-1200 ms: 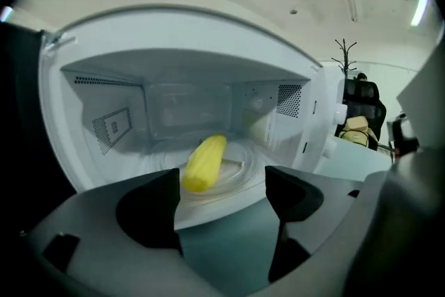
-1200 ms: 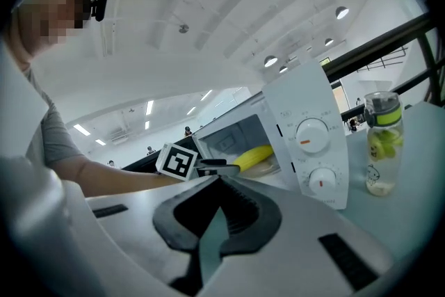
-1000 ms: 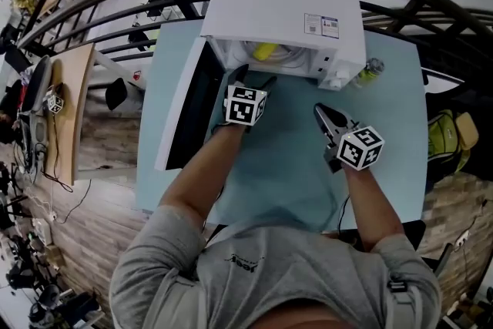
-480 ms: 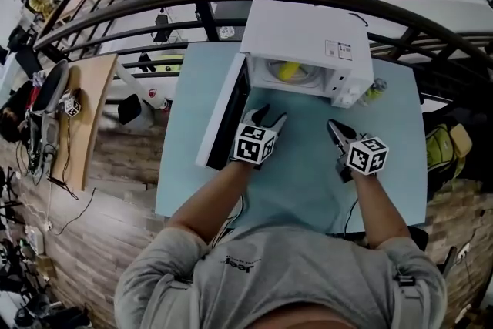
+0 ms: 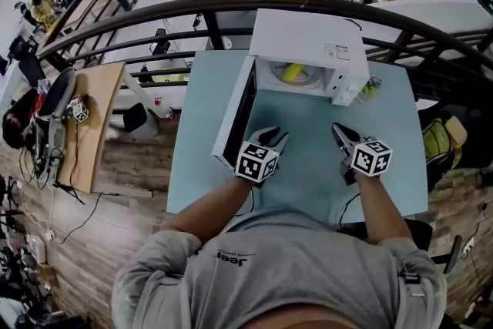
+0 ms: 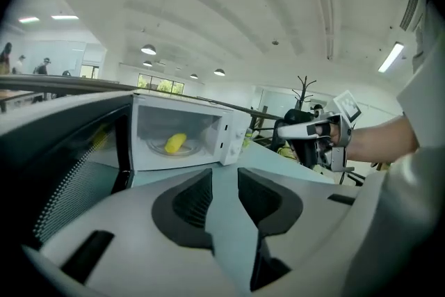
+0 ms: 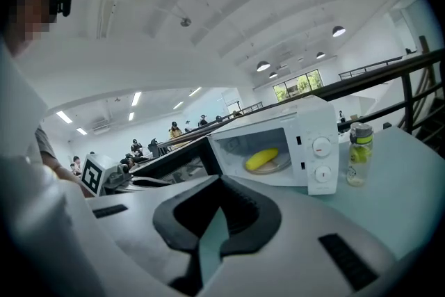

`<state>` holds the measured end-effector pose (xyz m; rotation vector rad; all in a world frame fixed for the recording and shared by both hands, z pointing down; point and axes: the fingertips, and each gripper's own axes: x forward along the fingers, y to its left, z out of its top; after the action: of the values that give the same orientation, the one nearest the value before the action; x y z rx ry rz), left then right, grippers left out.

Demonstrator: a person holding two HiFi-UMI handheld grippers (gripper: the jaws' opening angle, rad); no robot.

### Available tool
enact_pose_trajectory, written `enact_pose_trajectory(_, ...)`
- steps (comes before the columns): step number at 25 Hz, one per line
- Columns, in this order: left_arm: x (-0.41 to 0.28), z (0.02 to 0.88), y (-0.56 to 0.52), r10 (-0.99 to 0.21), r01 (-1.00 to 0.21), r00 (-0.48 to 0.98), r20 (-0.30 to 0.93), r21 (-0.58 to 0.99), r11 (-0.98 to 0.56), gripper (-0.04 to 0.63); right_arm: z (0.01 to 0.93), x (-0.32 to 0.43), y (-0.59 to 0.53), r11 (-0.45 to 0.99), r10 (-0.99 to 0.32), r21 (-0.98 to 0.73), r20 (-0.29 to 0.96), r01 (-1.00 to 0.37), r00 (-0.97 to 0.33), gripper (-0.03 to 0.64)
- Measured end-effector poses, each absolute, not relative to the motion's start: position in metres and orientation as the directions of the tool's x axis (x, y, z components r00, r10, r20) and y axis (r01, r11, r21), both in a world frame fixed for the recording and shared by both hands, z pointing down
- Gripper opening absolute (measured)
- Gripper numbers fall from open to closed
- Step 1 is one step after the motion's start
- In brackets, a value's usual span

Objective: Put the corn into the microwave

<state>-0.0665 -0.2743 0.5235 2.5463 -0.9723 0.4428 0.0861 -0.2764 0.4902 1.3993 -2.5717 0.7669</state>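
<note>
The corn (image 5: 291,73) lies on the glass plate (image 7: 285,164) inside the white microwave (image 5: 308,38), whose door (image 5: 233,119) stands swung wide to the left. Both grippers hang above the pale blue table (image 5: 308,173), in front of the oven and clear of it. The left gripper (image 5: 274,139) has just been closing its 2 jaws, which stand a narrow gap apart with nothing between them (only tabletop shows through). The right gripper (image 5: 339,132) has its jaws together at the tips, holding nothing. 1 small bottle (image 5: 370,87) stands just beside the microwave's right side.
</note>
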Motion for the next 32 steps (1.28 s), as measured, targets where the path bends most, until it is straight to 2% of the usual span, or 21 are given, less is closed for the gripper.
enact_pose_trajectory(10, -0.050, 0.458, -0.221, -0.667, -0.734, 0.677, 0.312, 0.212, -0.645, 0.067, 0.438, 0.167, -0.223, 0.524, -0.742, -0.327, 0.279, -0.787, -0.610, 0.018)
enact_pose_trajectory(19, -0.033, 0.419, -0.198, -0.724, -0.770, 0.638, 0.263, 0.196, -0.608, 0.031, 0.435, 0.241, -0.185, 0.534, -0.739, -0.317, 0.275, -0.784, -0.615, 0.017)
enact_pose_trajectory(32, -0.013, 0.381, -0.154, -0.782, -0.820, 0.572, 0.249, 0.147, -0.553, 0.020, 0.413, 0.248, -0.179, 0.680, -0.645, -0.288, 0.202, -0.674, -0.737, 0.018)
